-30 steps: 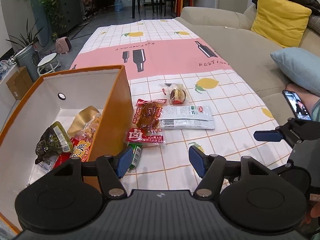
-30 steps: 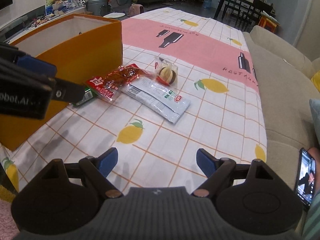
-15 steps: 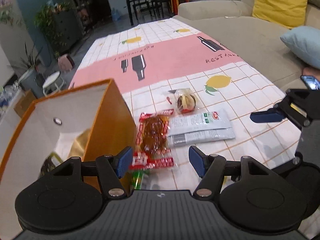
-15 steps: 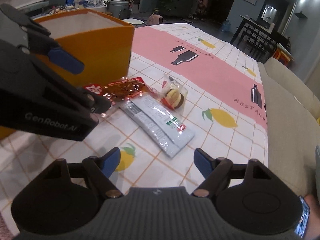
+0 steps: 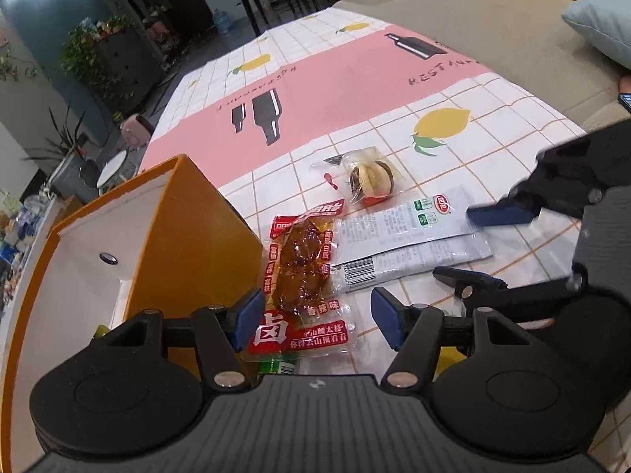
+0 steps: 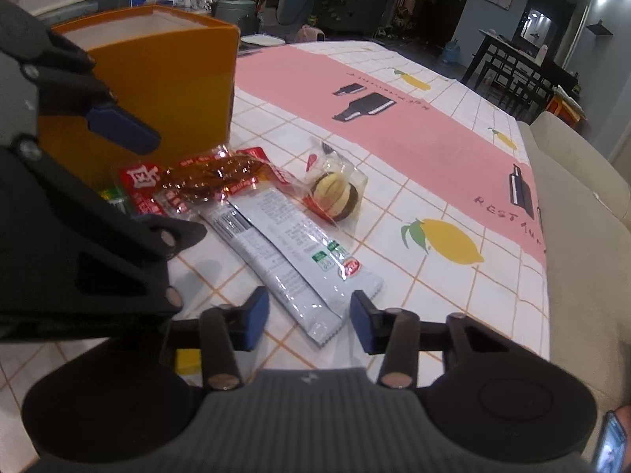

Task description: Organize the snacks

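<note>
A red braised-meat packet (image 5: pixel 303 272) lies beside the orange box (image 5: pixel 197 236), its near end between the fingers of my left gripper (image 5: pixel 317 321). Those jaws are closing slightly and the pads stand clear of the packet. A green packet (image 5: pixel 276 366) peeks out from under it. A long grey-white packet (image 6: pixel 292 260) lies next to the red one. My right gripper (image 6: pixel 309 325) is low over its near end with the jaws closing, and the pads are not pressing on it. A small round cake in a clear wrapper (image 6: pixel 335 197) sits just beyond.
The lemon-print tablecloth (image 5: pixel 441 126) stretches far ahead. A beige sofa (image 5: pixel 473 19) with a blue cushion (image 5: pixel 603 27) runs along the right. A hand with a phone (image 6: pixel 611 445) is at the near right. My left gripper (image 6: pixel 154 181) crowds the right wrist view.
Both grippers have come forward and down over the packets, rolling a little. The right jaws have narrowed a lot, the left ones slightly. The snacks have not moved.
</note>
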Demonstrator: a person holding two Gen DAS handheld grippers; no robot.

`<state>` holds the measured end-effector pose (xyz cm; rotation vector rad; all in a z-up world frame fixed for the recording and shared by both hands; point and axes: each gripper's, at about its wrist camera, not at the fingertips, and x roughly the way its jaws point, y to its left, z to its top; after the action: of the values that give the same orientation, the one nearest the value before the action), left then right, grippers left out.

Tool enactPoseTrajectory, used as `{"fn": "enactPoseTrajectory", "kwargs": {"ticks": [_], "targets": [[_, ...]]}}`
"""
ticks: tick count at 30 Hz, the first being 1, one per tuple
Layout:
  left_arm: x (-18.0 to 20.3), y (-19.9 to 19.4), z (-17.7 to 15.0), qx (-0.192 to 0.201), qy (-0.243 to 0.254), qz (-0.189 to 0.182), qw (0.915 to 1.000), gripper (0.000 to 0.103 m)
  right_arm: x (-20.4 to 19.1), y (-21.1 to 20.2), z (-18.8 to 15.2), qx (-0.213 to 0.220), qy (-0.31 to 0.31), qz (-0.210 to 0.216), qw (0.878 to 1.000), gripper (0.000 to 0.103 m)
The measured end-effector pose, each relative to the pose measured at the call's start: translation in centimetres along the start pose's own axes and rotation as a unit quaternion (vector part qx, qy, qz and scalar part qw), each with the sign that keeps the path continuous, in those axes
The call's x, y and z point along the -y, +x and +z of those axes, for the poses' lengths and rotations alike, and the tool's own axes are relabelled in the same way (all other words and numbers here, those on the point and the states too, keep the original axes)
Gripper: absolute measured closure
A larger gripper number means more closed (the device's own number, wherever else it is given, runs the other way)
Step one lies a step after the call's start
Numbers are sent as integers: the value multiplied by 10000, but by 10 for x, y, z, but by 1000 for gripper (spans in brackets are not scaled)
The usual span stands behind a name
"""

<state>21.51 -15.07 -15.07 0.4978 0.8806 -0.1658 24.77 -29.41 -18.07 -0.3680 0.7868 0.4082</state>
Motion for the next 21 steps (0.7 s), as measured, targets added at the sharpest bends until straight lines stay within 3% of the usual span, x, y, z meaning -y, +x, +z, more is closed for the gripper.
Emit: {"fn": "enactPoseTrajectory", "kwargs": {"ticks": [2,5,9,15,21], "targets": [[-1,0,1,-37,-64,-128,9999,40,0,-1,0,-16,64,80,9999,85],[0,1,-1,-129,-53,-260,9996,69,-1,-2,0,-88,133,116,9998,98],[0,0,-6,-116,-46,-349,9993,99,-6,-4,-3,-167,21,-34,9999,103],[-1,-8,-11,45,-65,-362,9993,103,-8,-16,-8,-555,104,-274,9980,103],[-5,-17,-19,123,-213,-461,9986,103,4,-33,-19,-1107,726,-375,9905,103]]}}
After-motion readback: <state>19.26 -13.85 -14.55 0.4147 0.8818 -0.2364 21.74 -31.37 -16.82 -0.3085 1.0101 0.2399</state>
